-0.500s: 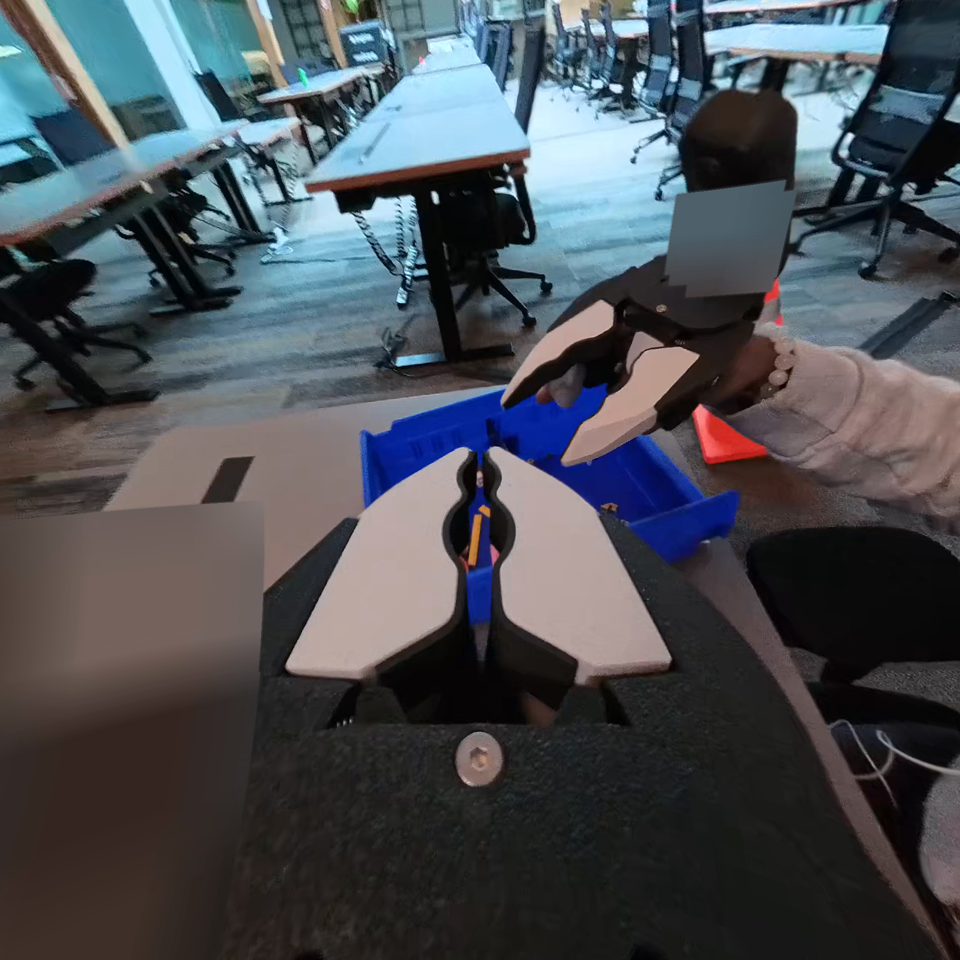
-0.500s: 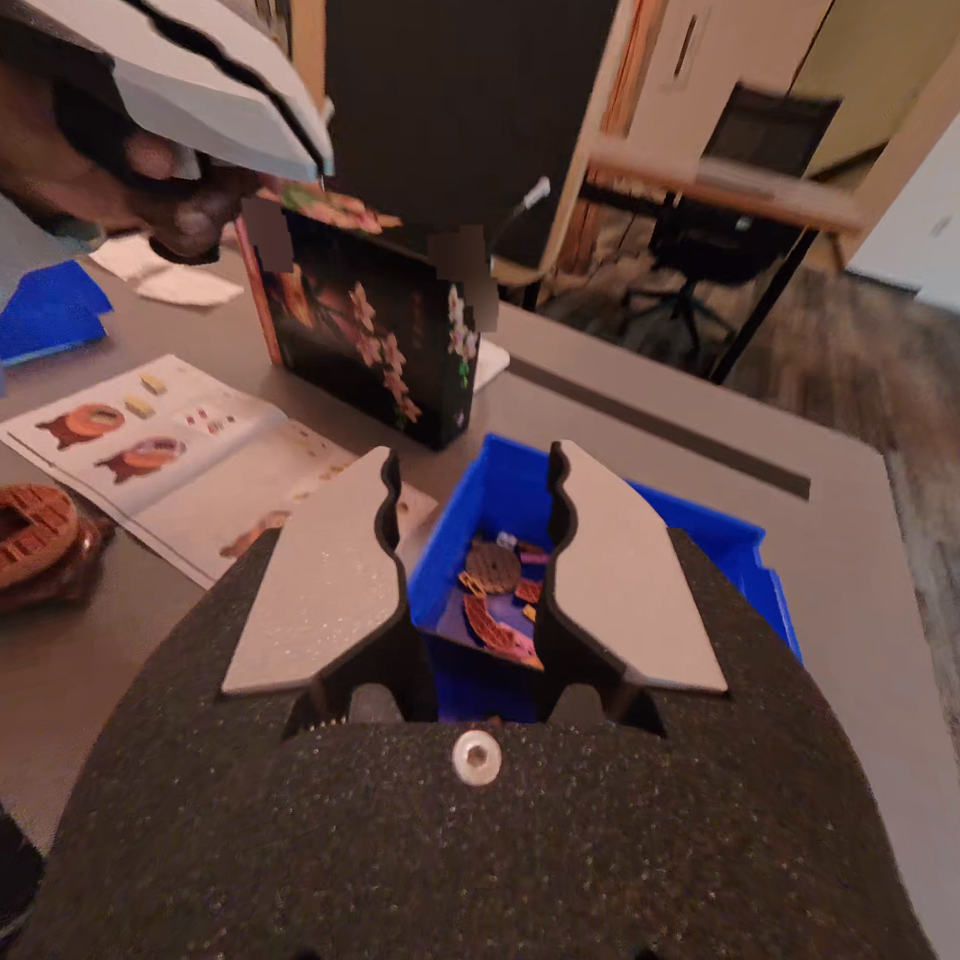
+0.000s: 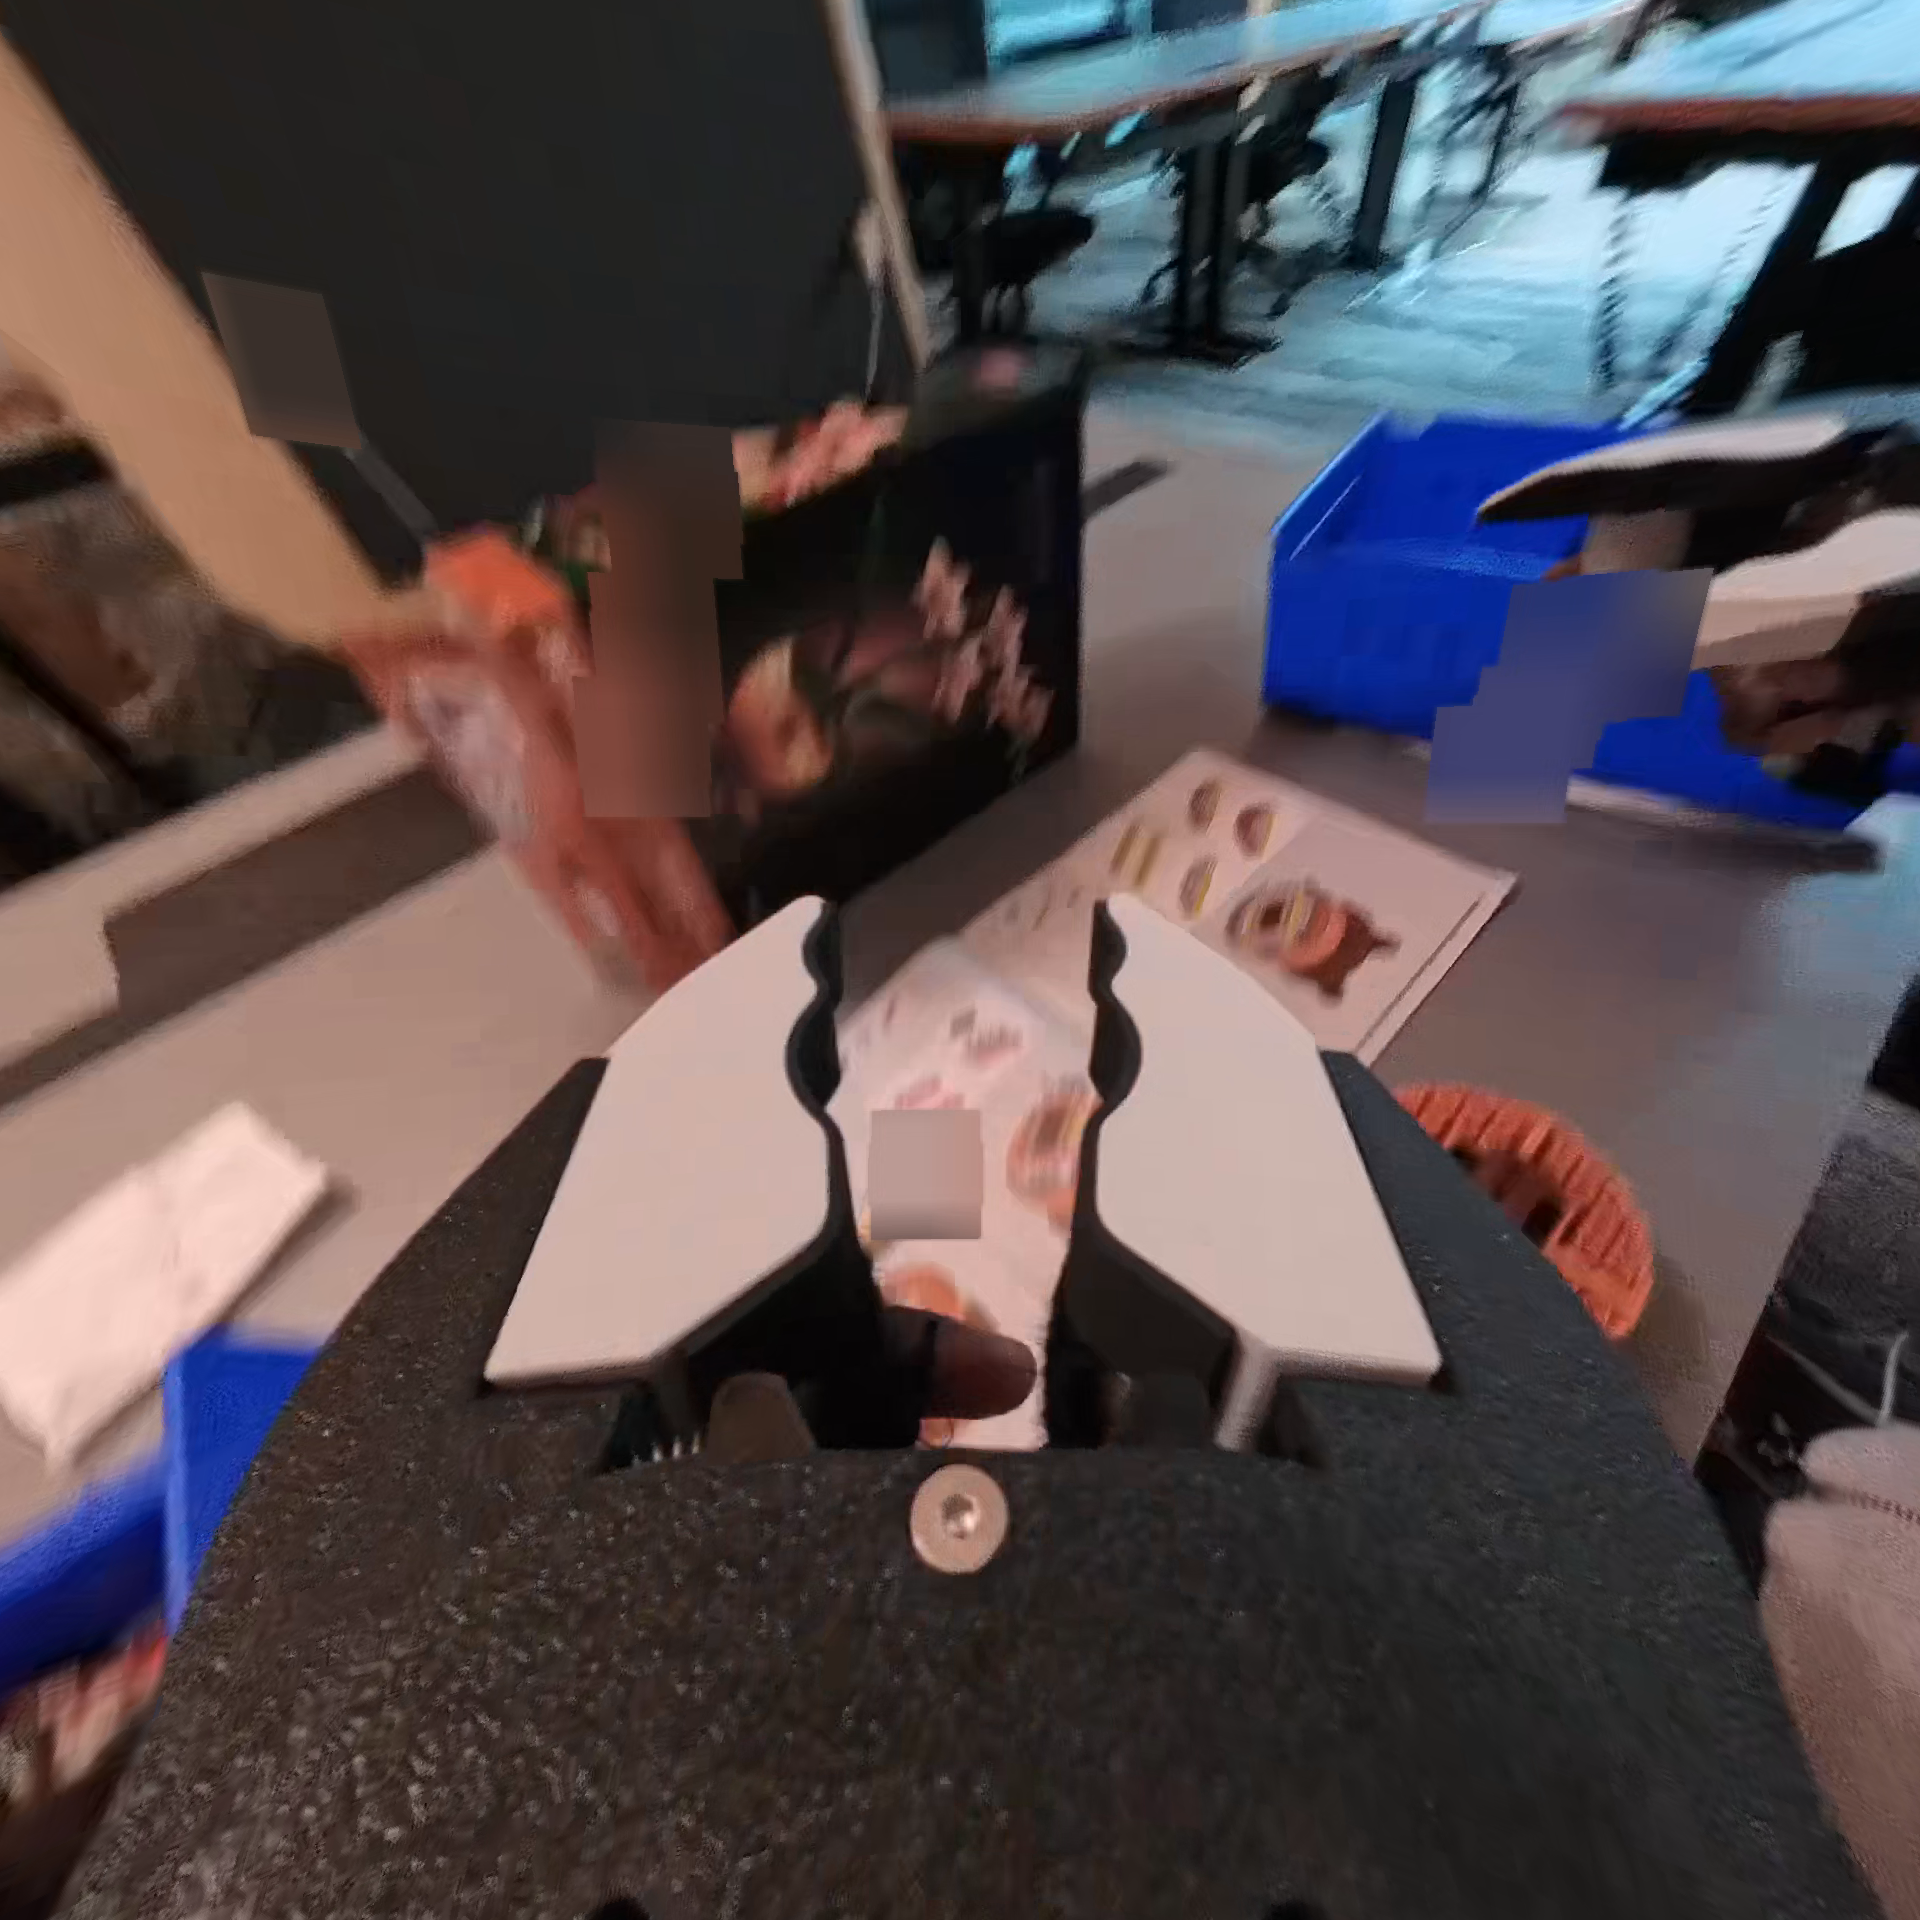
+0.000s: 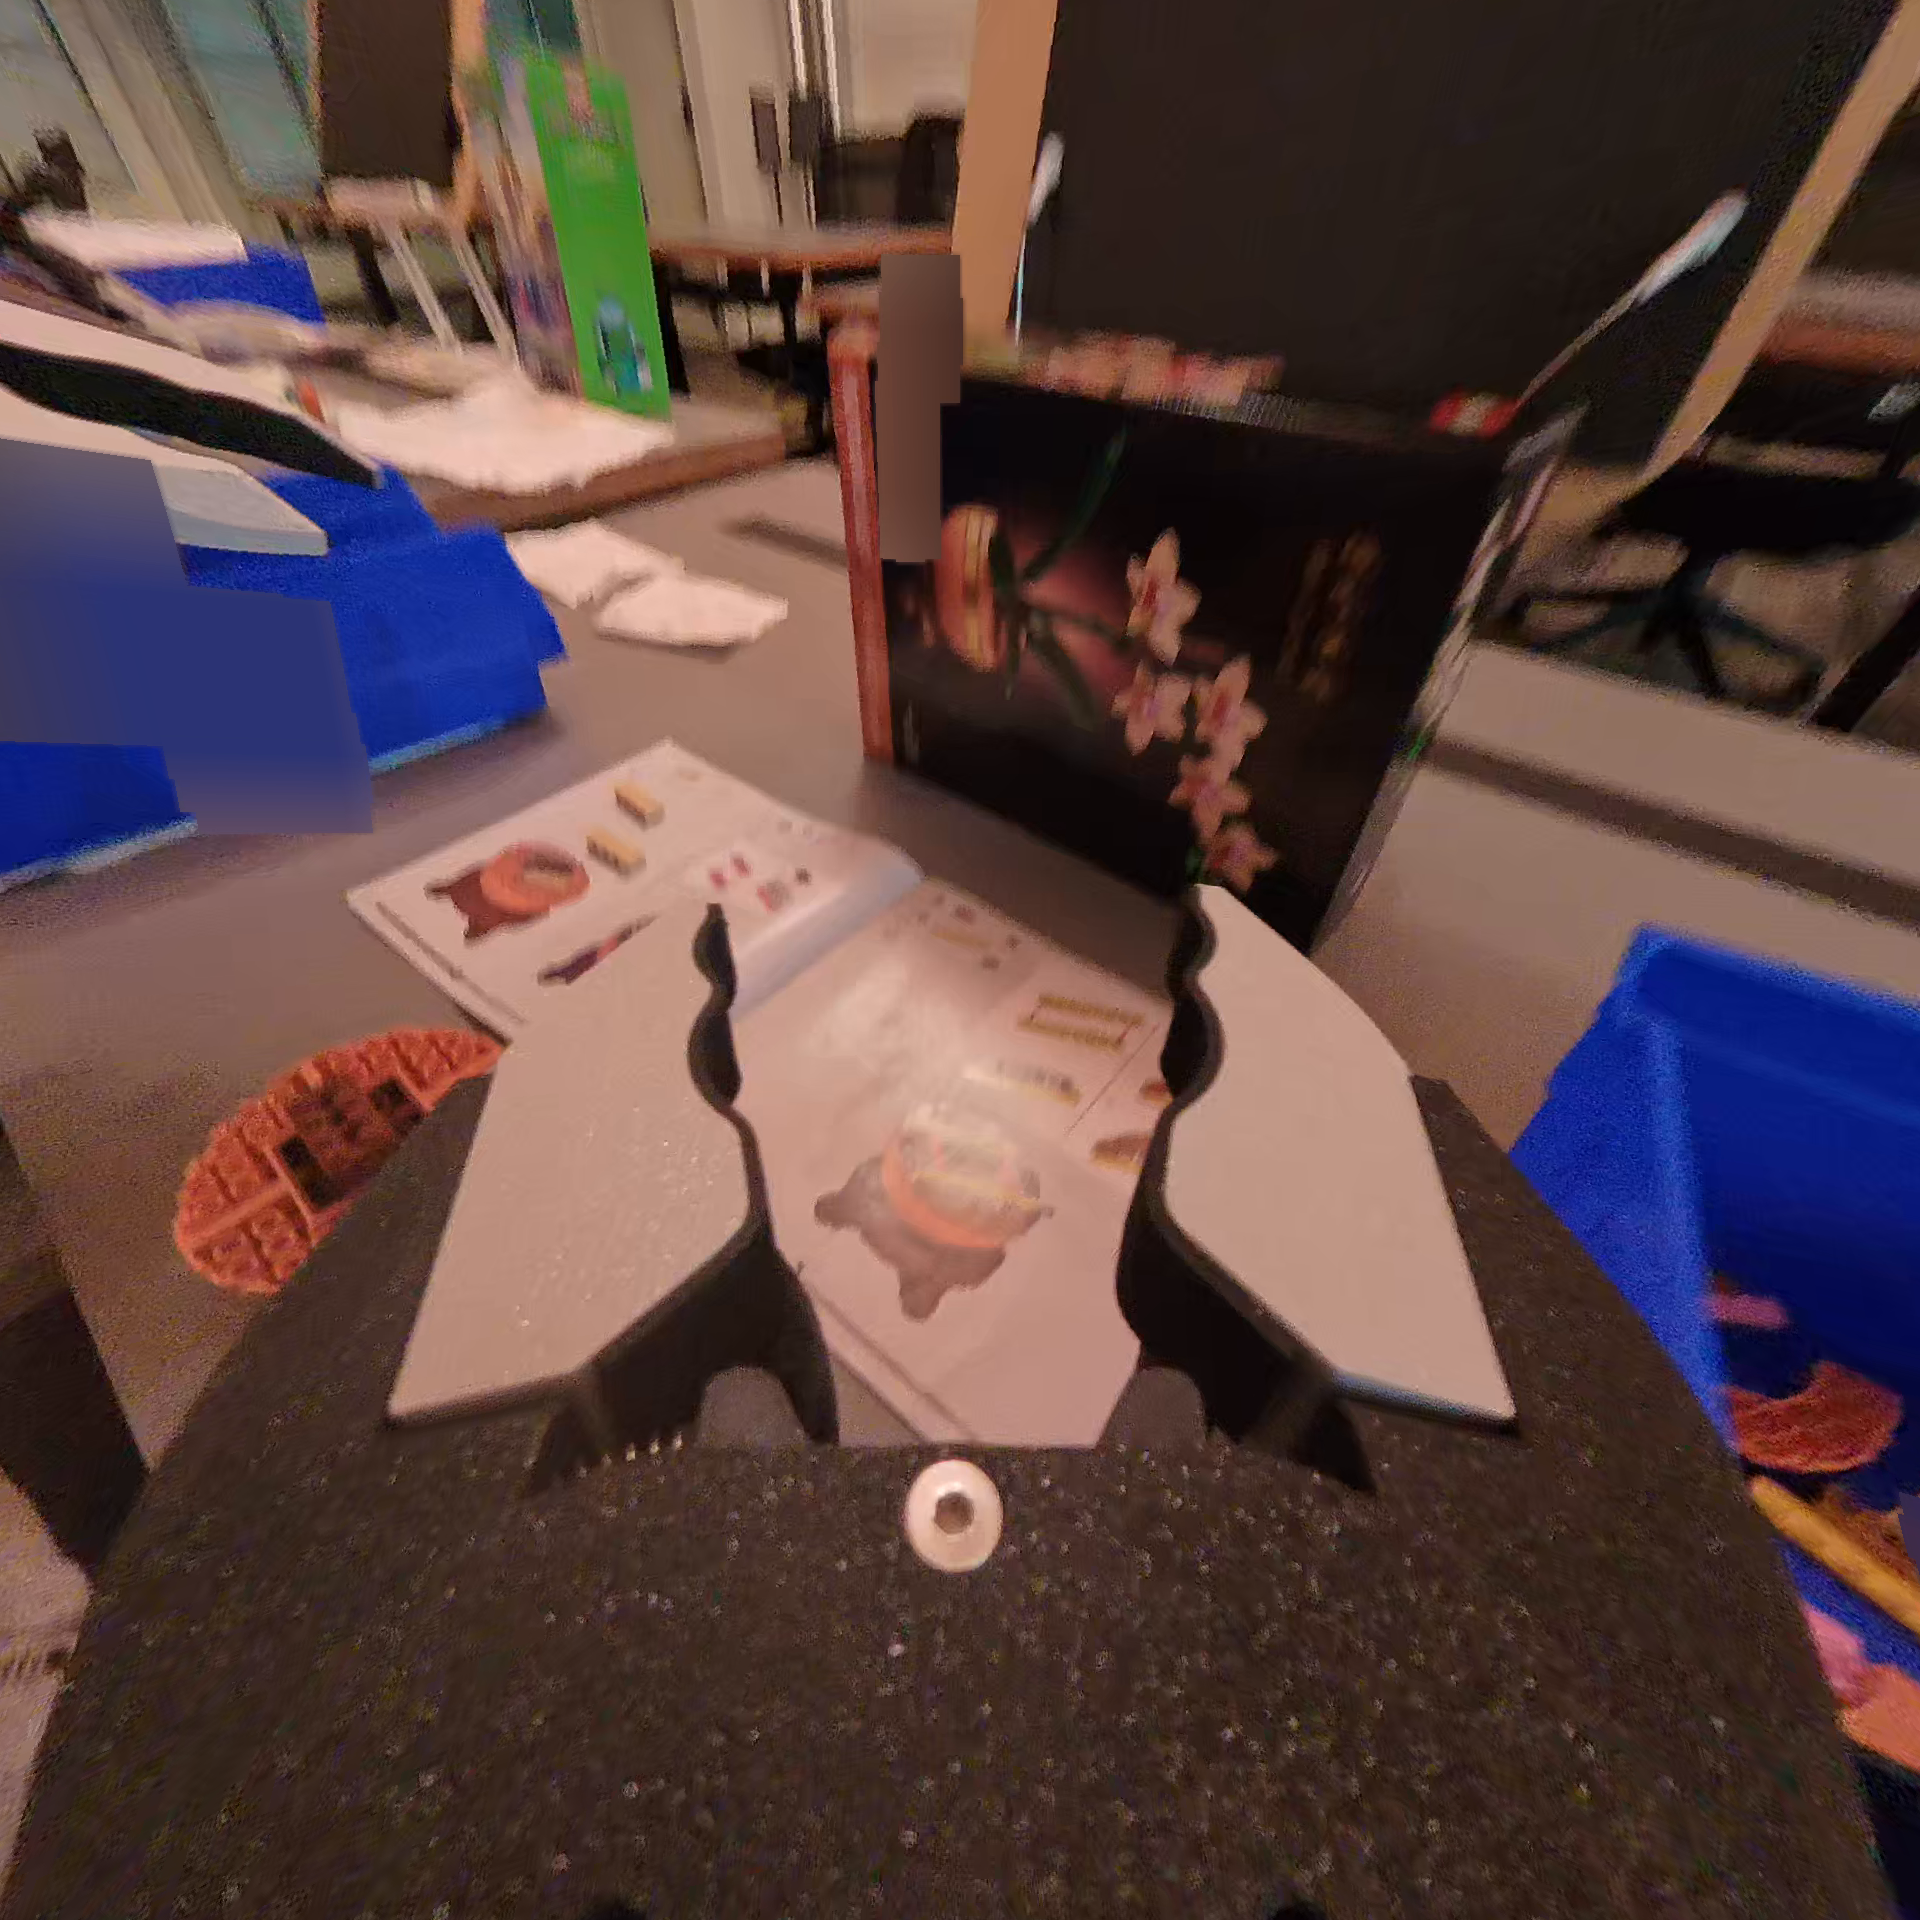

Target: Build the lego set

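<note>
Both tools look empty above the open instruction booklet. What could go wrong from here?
1. The round brown lego base lies right beside the right tool; a low sweep could knock it.
2. The set's box stands upright just behind the booklet; reaching forward might tip it.
3. Both views are blurred, so the open left tool may be aimed imprecisely.

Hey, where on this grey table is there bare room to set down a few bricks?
Bare grey tabletop lies between the open instruction booklet and the blue plastic bin beside the left tongs, and between the black flower-printed box and the second blue bin. It is crowded near the round reddish-brown brick base and under the open right tongs.
</note>
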`<act>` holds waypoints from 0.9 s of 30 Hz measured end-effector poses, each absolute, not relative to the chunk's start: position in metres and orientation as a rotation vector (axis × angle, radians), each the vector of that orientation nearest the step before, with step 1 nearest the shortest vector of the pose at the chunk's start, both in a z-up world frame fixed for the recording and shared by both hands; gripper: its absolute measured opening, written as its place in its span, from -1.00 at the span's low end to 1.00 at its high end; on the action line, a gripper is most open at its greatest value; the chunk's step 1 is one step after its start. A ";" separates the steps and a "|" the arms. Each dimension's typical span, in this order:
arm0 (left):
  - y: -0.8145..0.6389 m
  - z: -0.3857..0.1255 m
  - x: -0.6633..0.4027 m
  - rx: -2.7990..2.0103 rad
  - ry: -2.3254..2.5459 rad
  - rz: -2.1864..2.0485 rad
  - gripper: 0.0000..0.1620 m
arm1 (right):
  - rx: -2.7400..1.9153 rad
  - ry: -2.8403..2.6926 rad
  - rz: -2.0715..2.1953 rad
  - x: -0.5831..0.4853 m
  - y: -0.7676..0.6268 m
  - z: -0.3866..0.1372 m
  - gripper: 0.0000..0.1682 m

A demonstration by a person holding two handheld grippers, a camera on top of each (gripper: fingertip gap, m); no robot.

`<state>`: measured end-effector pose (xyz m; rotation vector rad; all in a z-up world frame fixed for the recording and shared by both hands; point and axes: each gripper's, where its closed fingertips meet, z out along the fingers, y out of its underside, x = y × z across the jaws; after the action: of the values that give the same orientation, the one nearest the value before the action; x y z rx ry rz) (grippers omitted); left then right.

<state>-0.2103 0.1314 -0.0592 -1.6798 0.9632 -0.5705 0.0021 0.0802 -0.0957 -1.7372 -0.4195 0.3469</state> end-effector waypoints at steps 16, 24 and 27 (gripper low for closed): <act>0.113 -0.199 -0.193 -1.968 1.161 -0.616 -0.99 | -2.102 -0.882 0.625 -0.099 0.102 -0.204 -0.95; 0.107 -0.233 -0.156 -1.960 1.485 -0.496 -1.00 | -2.187 -1.125 0.580 -0.132 0.116 -0.240 -1.00; 0.105 -0.237 -0.159 -1.973 1.472 -0.527 -1.00 | -2.175 -1.095 0.568 -0.132 0.116 -0.239 -1.00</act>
<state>-0.1592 0.1052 -0.2375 -1.9726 1.4720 -0.5265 -0.1324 0.1159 -0.2393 -2.1749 -1.0951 0.5676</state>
